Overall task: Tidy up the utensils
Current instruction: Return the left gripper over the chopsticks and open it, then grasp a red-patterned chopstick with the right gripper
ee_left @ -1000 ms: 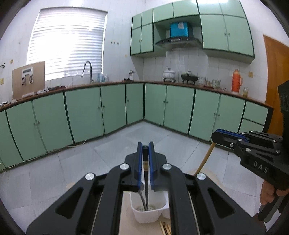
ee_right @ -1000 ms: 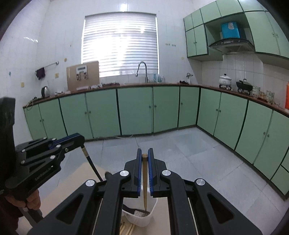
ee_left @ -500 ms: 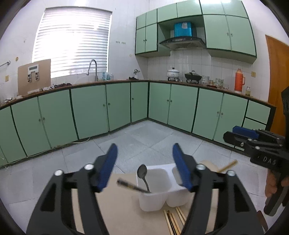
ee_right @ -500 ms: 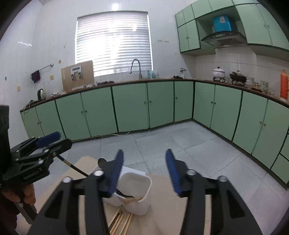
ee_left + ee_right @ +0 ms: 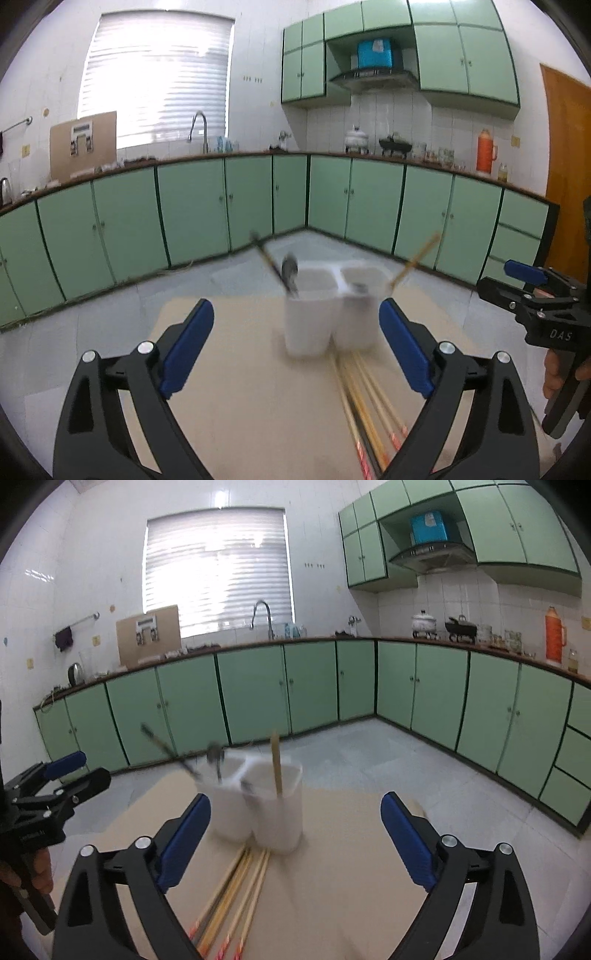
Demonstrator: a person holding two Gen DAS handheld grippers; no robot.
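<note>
A white two-compartment holder (image 5: 325,317) stands on the beige tabletop (image 5: 240,398). Its left cup holds a dark spoon (image 5: 290,269) and a black chopstick (image 5: 266,256); its right cup holds a leaning wooden chopstick (image 5: 417,258). Several loose chopsticks (image 5: 369,402) lie in front of it. My left gripper (image 5: 295,306) hovers short of the holder, its jaws opening with nothing gripped. My right gripper (image 5: 295,798) is likewise opening and holds nothing, with the holder (image 5: 266,812), the upright wooden chopstick (image 5: 275,764) and the loose chopsticks (image 5: 236,890) ahead of it.
Each view shows the other gripper held in a hand: the right gripper (image 5: 532,291) at the right edge, the left gripper (image 5: 59,782) at the left edge. Grey tiled floor (image 5: 369,753) and green cabinets (image 5: 192,214) lie beyond the table's far edge.
Both grippers went from shut to wide open, letting the black chopstick and the wooden chopstick drop into the holder. Both pulled back and lower, so the holder now stands further ahead.
</note>
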